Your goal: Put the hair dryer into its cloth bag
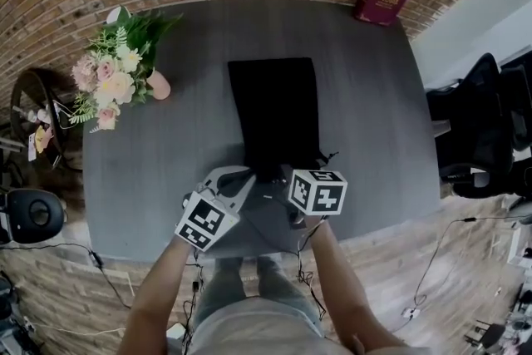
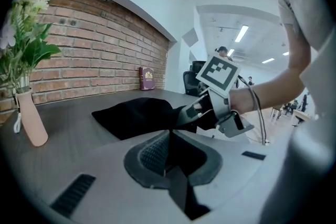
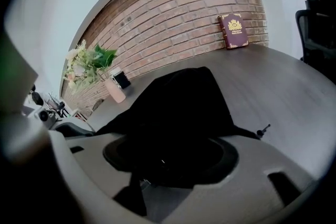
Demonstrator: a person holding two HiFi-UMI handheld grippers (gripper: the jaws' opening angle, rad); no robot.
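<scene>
Left gripper (image 2: 168, 136) is pinched shut on a fold of the cloth bag (image 2: 136, 115), right at its near end. My right gripper (image 3: 168, 160) stands wide apart, with the black cloth heaped in front of and between its jaws, but the pads are not pressing on it.

From the head view the bag (image 1: 274, 108) lies lengthwise on the table (image 1: 374, 96), and both grippers (image 1: 237, 179) (image 1: 283, 175) crowd its near end, close to the table's front edge. I cannot see the hair dryer in any view. The hump in the cloth in the right gripper view (image 3: 178, 102) makes me think it sits inside, but that is a guess.

My worries:
- Only one pinch holds the bag, so a pull from the left would drag it toward the edge, or let the mouth sag shut.
- If the dryer is inside, lifting that one corner could tip it out over the front edge.
- If the right jaws close blind into black cloth, they may catch both layers and seal the mouth.
- The drawstring end (image 3: 262, 128) lies loose on the right and could snag.
</scene>
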